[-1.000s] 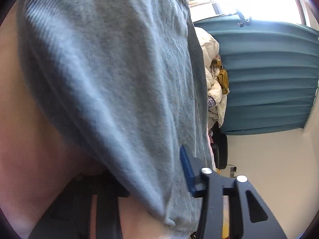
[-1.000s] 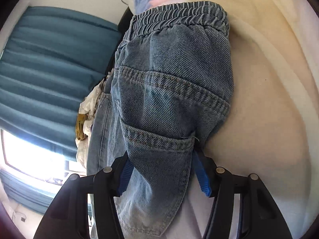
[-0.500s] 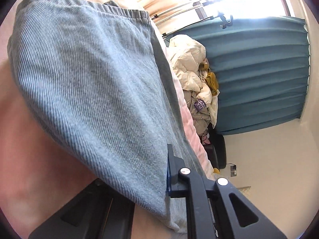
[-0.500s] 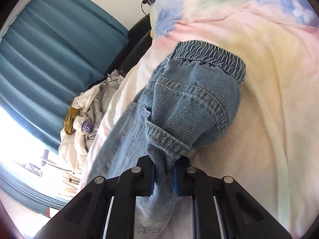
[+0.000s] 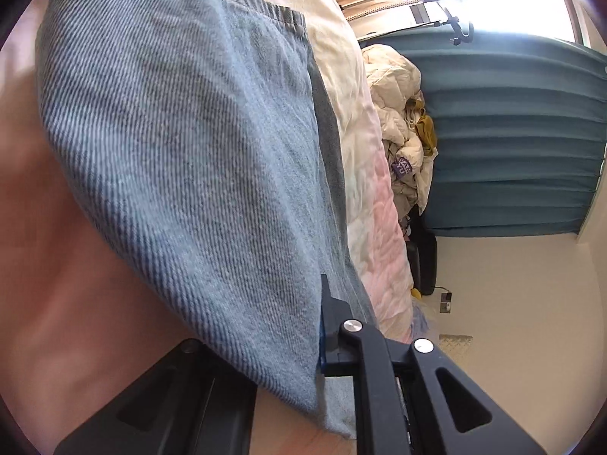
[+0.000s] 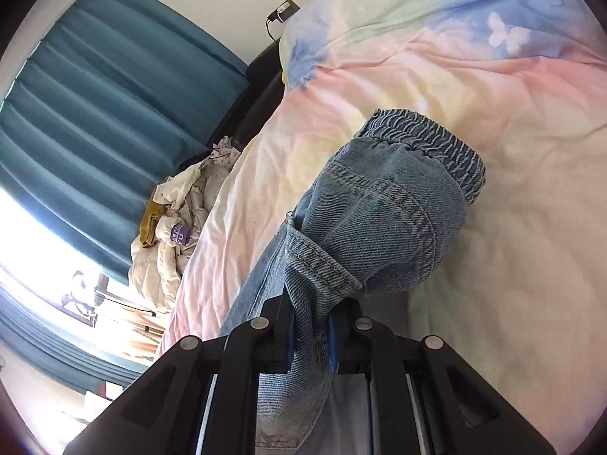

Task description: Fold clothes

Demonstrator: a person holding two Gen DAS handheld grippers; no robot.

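Since the frame a second back, the right gripper (image 6: 309, 335) has gone from loosely framing the jeans (image 6: 364, 235) to pinching them tight, and both cameras have swung so more of the bed shows. Its blue-padded fingers (image 6: 289, 331) are nearly together with a bunched fold of denim near the back pocket squeezed between them, and the elastic waistband (image 6: 428, 136) lies beyond on the pastel duvet (image 6: 474, 76) — pink, yellow and blue with a white butterfly. Over on the left gripper (image 5: 303, 345), one finger (image 5: 330, 318) presses against the edge of the jeans (image 5: 189, 144), but the denim drapes over the other side, so whether that one actually clamps the cloth can't be told. Past the jeans, off the duvet's edge, sits a heap of pale laundry (image 6: 170, 242) in front of a teal curtain (image 6: 95, 113).
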